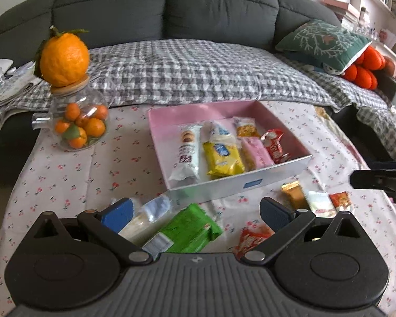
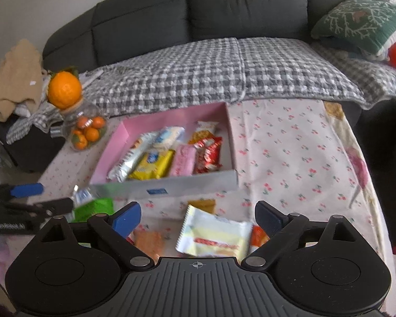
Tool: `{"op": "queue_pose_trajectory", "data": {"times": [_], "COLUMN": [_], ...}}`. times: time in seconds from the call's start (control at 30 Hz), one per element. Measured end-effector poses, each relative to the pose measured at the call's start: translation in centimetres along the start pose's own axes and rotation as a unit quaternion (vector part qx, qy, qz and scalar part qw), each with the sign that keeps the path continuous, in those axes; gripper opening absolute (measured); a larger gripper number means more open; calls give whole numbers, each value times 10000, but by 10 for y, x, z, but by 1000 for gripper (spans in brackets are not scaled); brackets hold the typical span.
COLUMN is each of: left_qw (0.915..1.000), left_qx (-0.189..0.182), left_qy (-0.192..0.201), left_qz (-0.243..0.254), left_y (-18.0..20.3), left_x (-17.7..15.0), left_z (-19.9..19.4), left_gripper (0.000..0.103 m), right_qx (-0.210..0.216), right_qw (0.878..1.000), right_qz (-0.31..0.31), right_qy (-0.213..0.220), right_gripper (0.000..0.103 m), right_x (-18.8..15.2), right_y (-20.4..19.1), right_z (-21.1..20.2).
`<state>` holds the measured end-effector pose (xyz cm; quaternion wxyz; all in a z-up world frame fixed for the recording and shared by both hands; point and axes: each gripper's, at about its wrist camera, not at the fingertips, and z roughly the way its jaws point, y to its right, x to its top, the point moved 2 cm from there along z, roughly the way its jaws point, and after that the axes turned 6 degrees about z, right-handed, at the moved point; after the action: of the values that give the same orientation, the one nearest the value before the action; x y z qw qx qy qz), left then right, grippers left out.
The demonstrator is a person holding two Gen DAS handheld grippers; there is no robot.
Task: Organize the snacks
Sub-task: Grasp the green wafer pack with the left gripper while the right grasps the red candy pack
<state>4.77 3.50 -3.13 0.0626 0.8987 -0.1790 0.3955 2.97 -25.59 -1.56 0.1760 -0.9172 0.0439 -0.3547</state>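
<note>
A pink-lined box (image 1: 159,138) (image 2: 112,145) on the cherry-print tablecloth holds several snack packs, among them a yellow one (image 1: 223,158) and a red one (image 2: 208,154). My left gripper (image 1: 196,212) is open above a green pack (image 1: 190,228) and a clear-wrapped pack (image 1: 147,215); an orange-red pack (image 1: 252,237) lies by its right finger. My right gripper (image 2: 198,218) is open above a pale yellow pack (image 2: 216,233), with orange packs (image 2: 147,241) beside it. The left gripper shows at the left of the right wrist view (image 2: 39,198).
A glass jar of small oranges (image 1: 79,124) topped by a large orange (image 1: 64,59) stands at the table's far left. A grey sofa with a checked blanket (image 1: 198,68) and a green cushion (image 1: 322,41) lies behind. More packs (image 1: 318,200) lie in front of the box.
</note>
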Motion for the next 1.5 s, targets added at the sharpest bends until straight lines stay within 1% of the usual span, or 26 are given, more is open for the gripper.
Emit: {"op": "queue_pose_trajectory", "data": {"times": [0.17,0.27,0.33,0.43,0.6,0.8,0.97,1.03,1.17,1.23,1.3,1.33,1.4,1.5], "left_qw": [9999,9997,9993,9980,9961,9946,9941,9935,9913,9898,9885,9884,9885,9892], "left_qx": [-17,-112,-218,-391,-433,-541,-576,-623,-774,-930,-1020,-1005,-938,-801], "left_qy": [-106,-178,-272,-431,-521,-432,-385,-374,-400,-389,-356,-334,-312,-314], "left_qz": [65,94,115,253,561,770,829,880,982,1004,1058,1087,1146,1183], "left_y": [-8,-12,-14,-14,-15,-20,-26,-27,-28,-28,-27,-27,-27,-28], "left_x": [-10,-19,-26,-37,-48,-50,-51,-51,-51,-52,-52,-52,-52,-51], "left_z": [1,2,7,16,24,29,31,30,24,20,18,18,21,28], "left_gripper": [102,102,102,98,93,90,84,83,76,76,76,76,77,78], "right_qx": [-183,-304,-312,-198,68,425,598,656,718,714,727,730,702,626], "right_qw": [9997,9991,9989,9978,9918,9810,9727,9690,9624,9596,9571,9567,9558,9554], "right_qz": [-122,-248,-303,-593,-1250,-1890,-2237,-2373,-2601,-2702,-2782,-2793,-2820,-2845], "right_qy": [-106,-141,-186,-232,-246,-118,-183,-223,-309,-313,-355,-379,-442,-479], "right_gripper": [95,95,95,95,95,95,95,95,93,89,78,74,58,48], "right_x": [-11,-19,-24,-33,-49,-60,-67,-70,-75,-77,-78,-78,-78,-78], "right_y": [11,15,16,10,-15,-47,-70,-77,-92,-99,-105,-107,-109,-112], "right_z": [5,7,10,15,19,21,34,39,48,52,57,59,63,68]}}
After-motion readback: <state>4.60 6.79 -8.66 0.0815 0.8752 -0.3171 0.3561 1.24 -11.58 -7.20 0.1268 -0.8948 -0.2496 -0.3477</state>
